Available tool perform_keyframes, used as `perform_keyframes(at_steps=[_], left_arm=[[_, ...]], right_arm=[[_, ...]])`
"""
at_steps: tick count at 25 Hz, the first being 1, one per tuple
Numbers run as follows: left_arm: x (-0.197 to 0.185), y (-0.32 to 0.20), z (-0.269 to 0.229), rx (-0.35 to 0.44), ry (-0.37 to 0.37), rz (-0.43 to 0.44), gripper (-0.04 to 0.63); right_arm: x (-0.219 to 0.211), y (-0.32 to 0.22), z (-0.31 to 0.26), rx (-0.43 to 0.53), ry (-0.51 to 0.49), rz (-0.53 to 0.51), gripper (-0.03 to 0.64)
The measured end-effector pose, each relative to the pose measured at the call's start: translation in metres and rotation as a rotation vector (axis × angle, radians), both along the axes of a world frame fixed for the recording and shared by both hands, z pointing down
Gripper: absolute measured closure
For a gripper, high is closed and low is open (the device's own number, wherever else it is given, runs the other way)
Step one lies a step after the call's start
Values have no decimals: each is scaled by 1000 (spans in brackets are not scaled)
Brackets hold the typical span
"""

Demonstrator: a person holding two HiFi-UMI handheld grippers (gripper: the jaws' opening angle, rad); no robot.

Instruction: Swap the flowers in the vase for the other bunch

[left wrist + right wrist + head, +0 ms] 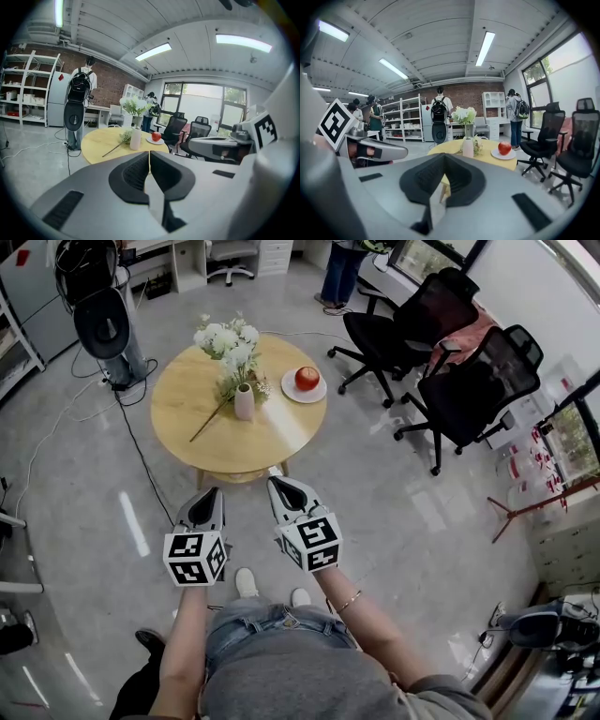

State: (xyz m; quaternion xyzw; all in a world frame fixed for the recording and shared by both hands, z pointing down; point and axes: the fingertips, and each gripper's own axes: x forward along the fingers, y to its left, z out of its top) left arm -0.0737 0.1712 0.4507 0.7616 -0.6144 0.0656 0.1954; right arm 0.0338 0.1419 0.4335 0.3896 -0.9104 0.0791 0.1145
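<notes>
A small white vase (244,401) with white flowers (228,341) stands on the round wooden table (202,451). A second bunch (208,421) lies on the table beside the vase, its long stem pointing front-left. My left gripper (215,491) and right gripper (277,482) hover side by side over the floor, short of the table's near edge. Both are shut and hold nothing. The left gripper view shows its shut gripper (149,153) below the vase (135,139) and the lying bunch (123,138). In the right gripper view the shut gripper (444,157) points toward the vase (467,147) and flowers (464,114).
A red apple (307,378) on a white plate (292,391) sits right of the vase. Black office chairs (469,381) stand right of the table. A black round fan (101,322) and floor cables (141,460) are at the left. People stand by the far shelves (405,119).
</notes>
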Motion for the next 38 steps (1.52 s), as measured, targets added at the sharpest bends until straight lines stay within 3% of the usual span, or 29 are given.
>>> perform_keyframes(at_steps=[16, 38], left_arm=[[-32, -24, -2, 18, 19, 90, 574], [-61, -46, 4, 8, 33, 93, 572]], right_arm=[[-23, -26, 10, -32, 13, 104, 606], [-36, -44, 8, -28, 35, 167, 606]])
